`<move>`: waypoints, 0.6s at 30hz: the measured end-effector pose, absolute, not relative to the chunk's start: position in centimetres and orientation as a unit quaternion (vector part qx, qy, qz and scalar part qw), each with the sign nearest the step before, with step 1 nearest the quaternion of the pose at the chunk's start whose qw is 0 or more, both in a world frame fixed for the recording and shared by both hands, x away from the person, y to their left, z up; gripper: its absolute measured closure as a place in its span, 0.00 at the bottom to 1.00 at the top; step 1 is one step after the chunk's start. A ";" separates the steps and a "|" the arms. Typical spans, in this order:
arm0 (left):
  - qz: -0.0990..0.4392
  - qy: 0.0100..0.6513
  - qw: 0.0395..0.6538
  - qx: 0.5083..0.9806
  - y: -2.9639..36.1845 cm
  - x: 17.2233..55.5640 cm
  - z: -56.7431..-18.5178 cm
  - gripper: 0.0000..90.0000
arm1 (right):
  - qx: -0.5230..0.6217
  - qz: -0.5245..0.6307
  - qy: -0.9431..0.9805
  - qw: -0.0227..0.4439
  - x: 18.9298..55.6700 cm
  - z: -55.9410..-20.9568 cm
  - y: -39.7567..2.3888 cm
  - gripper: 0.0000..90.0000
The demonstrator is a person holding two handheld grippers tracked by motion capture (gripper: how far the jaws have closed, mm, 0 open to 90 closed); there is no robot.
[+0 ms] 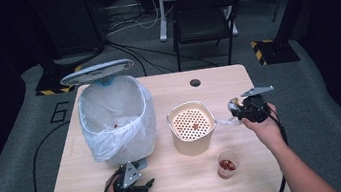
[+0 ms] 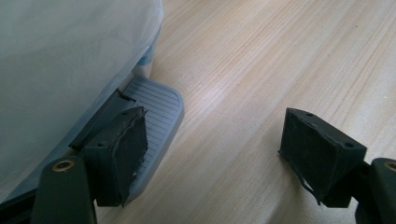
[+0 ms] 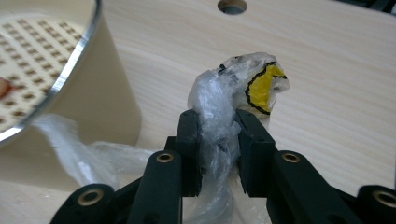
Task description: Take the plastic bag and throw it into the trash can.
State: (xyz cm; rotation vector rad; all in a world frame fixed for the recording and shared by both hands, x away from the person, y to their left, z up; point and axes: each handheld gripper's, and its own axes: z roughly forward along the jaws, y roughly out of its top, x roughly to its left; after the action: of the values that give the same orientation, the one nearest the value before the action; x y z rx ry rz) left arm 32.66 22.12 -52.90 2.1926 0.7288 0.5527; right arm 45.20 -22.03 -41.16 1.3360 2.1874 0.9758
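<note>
A white pedal bin (image 1: 116, 118) lined with a clear bag (image 2: 56, 56) stands at the table's left, its grey lid (image 1: 97, 72) raised. My left gripper (image 1: 137, 180) (image 2: 215, 126) is open at the bin's foot, one pad over the grey ribbed pedal (image 2: 159, 107) and the other over bare wood. My right gripper (image 1: 235, 109) (image 3: 218, 119) is held above the table right of the cream container (image 1: 192, 128) (image 3: 93, 102). It is shut on a crumpled clear plastic wrapper (image 3: 252, 79) with a yellow print, whose tail (image 1: 223, 122) hangs toward the container.
The container holds a perforated insert with small red bits on it. A paper cup (image 1: 226, 165) with red pieces stands near the front right edge. A cable hole (image 1: 195, 82) (image 3: 232, 5) is at the table's far edge. A black chair (image 1: 202, 15) stands beyond.
</note>
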 end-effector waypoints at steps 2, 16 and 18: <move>0.216 0.285 0.374 0.856 22.1 32.7 -52.9 0.25 | 0.472 0.356 0.782 0.198 44.8 -40.0 -22.0 0.81; 0.216 0.284 0.373 0.856 22.1 32.7 -52.9 0.25 | 0.423 0.375 0.795 0.220 43.1 -33.9 -20.7 0.80; 0.216 0.284 0.373 0.856 22.1 32.7 -52.9 0.25 | 0.423 0.377 0.795 0.217 43.0 -33.2 -20.6 0.80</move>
State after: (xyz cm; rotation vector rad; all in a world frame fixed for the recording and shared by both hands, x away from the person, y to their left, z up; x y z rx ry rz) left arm 32.66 22.12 -52.90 2.1932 0.7282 0.5534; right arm 43.01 -20.61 -33.24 1.1706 2.2017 1.0451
